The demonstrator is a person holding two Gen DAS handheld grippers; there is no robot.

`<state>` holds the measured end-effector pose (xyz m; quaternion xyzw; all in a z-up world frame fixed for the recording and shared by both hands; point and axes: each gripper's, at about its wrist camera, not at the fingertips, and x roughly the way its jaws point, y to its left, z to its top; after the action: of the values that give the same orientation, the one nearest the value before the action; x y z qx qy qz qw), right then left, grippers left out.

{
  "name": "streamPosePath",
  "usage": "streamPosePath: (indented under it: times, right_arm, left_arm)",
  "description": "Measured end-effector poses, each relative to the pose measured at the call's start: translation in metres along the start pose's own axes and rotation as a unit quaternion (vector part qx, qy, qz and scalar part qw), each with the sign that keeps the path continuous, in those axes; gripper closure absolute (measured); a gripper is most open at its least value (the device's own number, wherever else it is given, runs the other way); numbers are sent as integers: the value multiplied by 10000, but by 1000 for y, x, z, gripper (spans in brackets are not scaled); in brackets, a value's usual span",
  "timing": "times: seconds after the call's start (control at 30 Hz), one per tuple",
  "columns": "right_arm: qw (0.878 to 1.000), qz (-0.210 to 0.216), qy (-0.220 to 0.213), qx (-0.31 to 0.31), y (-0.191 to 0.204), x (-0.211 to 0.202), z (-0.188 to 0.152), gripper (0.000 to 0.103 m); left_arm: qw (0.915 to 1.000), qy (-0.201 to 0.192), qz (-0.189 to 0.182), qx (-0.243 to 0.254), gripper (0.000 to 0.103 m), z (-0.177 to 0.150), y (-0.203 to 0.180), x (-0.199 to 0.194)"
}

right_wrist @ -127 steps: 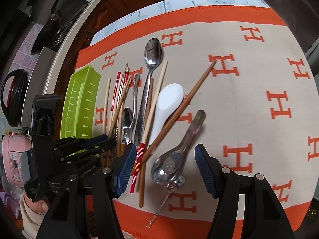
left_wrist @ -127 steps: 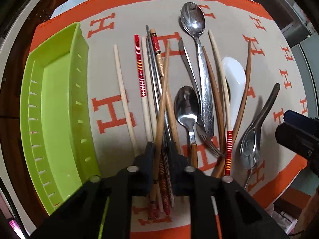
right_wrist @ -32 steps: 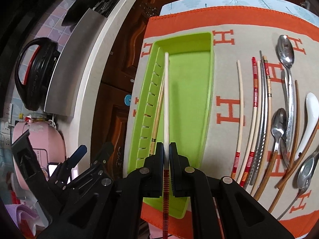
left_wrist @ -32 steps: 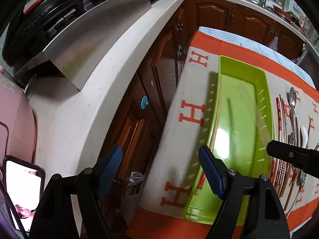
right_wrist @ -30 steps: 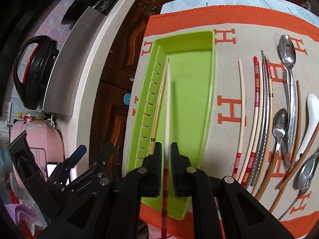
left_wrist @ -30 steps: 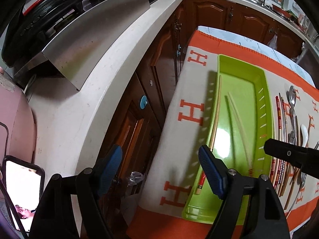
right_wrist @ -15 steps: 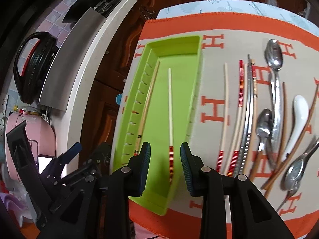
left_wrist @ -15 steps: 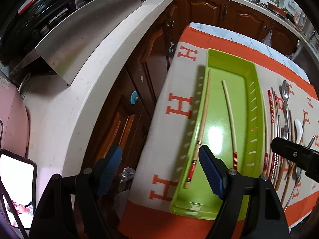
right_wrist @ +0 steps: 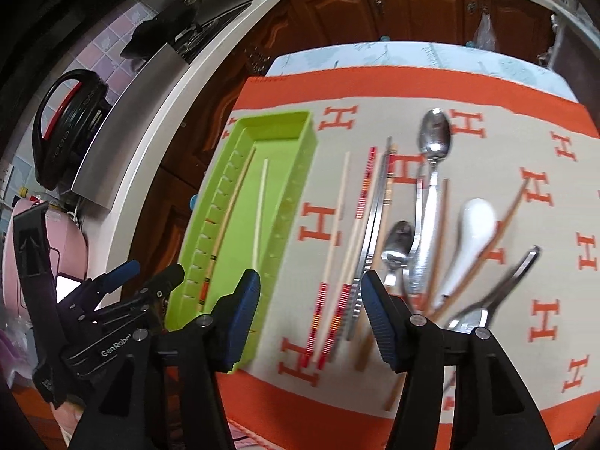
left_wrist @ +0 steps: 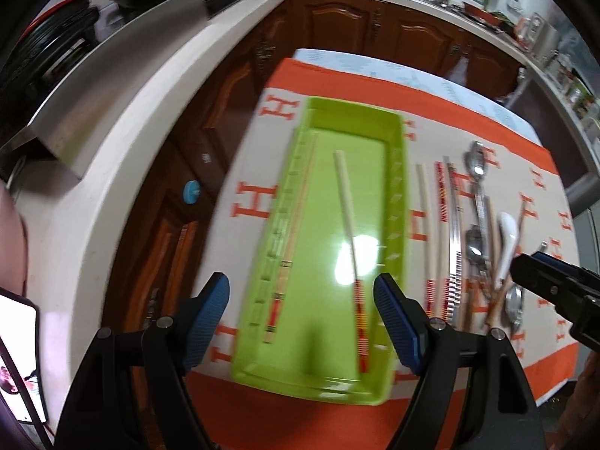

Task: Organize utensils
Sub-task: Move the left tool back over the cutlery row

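Inside the green tray two chopsticks now lie — a tan one along its left wall and a pale, red-banded one the right gripper has just let go. Over the tray, the left gripper hangs wide and empty. Right of the tray, the right gripper's jaws are opening, nothing between them, above the loose chopsticks and spoons — much sorting remains.

My surface carries an orange-bordered cloth; on it lie a green tray, loose chopsticks and spoons.
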<state>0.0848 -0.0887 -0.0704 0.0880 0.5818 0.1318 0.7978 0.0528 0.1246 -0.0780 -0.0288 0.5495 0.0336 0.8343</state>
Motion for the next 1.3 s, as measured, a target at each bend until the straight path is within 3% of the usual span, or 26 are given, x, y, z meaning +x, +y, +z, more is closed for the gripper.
streamPosePath:
  times: [0.27, 0.5, 0.67, 0.83, 0.97, 1.03, 1.3]
  right_arm:
    - [9994, -201, -257, 107, -39, -29, -14, 46]
    - [9961, -673, -554, 103, -74, -42, -25, 46]
    - [9958, -661, -535, 345, -101, -38, -30, 46]
    - [9956, -594, -501, 518, -120, -32, -33, 49]
    - [9957, -531, -503, 569, -128, -29, -34, 52]
    - [9960, -477, -488, 583, -131, -27, -35, 54]
    - [9963, -362, -453, 640, -135, -21, -35, 55]
  left_arm:
    - [9983, 5, -426, 389, 25, -4, -54, -3]
    - [9952, 78, -706, 668, 25, -5, -93, 4]
    - [9918, 378, -1070, 587, 26, 4, -109, 21]
    - [9898, 684, -1164, 458, 49, 17, -119, 41]
    - [9905, 933, -928, 408, 77, 23, -126, 61]
    - [9899, 1073, -833, 401, 84, 26, -128, 72]
    - [9886, 1322, -533, 487, 85, 27, -133, 99]
